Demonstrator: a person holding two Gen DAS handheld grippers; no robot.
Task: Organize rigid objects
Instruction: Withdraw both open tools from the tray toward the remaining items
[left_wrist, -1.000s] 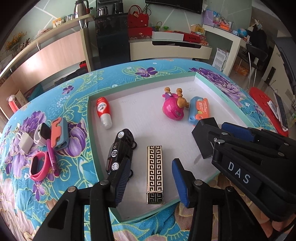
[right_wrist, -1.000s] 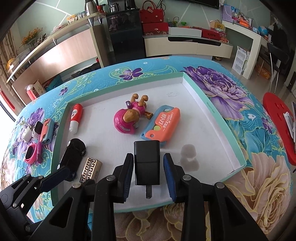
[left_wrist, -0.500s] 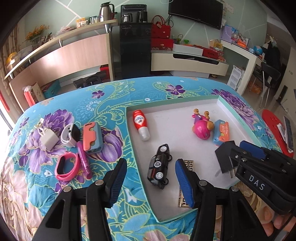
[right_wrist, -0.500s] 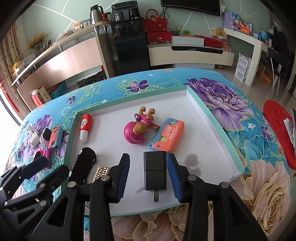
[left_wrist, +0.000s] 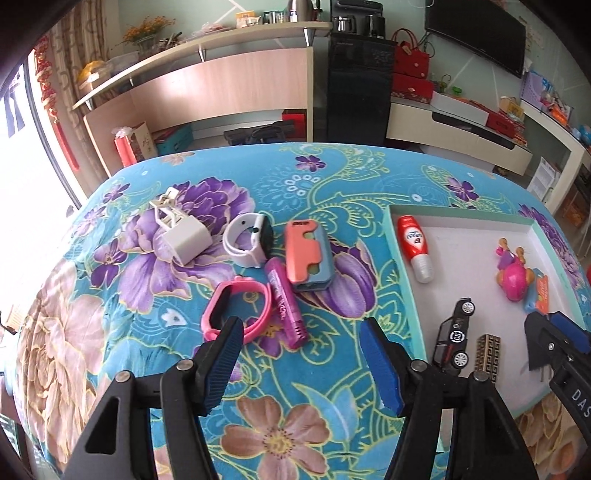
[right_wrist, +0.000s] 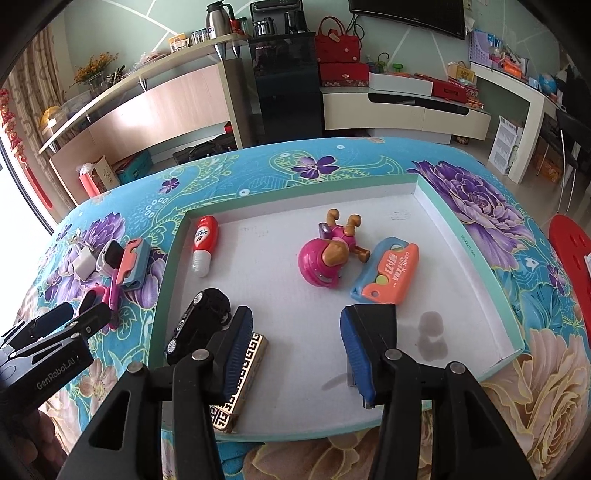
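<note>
Now both tools apart, just opening: left tool (left_wrist: 301, 354) empty, right tool (right_wrist: 295, 350) beside black charger (right_wrist: 376, 321).

Ahead of my left gripper (left_wrist: 302, 354) the flowered cloth (left_wrist: 332, 192) is bare right up to a tight cluster: pink band (left_wrist: 236, 306), purple tube (left_wrist: 286, 302), orange-and-blue case (left_wrist: 308, 254), white watch (left_wrist: 249, 240) and white charger (left_wrist: 184, 236), all close or touching, with little room between them. To their right the tray wall (left_wrist: 400, 280) blocks a level pass.

Inside the tray (right_wrist: 476, 254) my right gripper (right_wrist: 295, 347) has open white floor in front. The black toy car (right_wrist: 199, 325) and patterned box (right_wrist: 240, 380) crowd its left finger, a black block (right_wrist: 373, 321) lies against its right finger, and the pink toy (right_wrist: 325, 262) and orange case (right_wrist: 388, 273) stand beyond.
</note>
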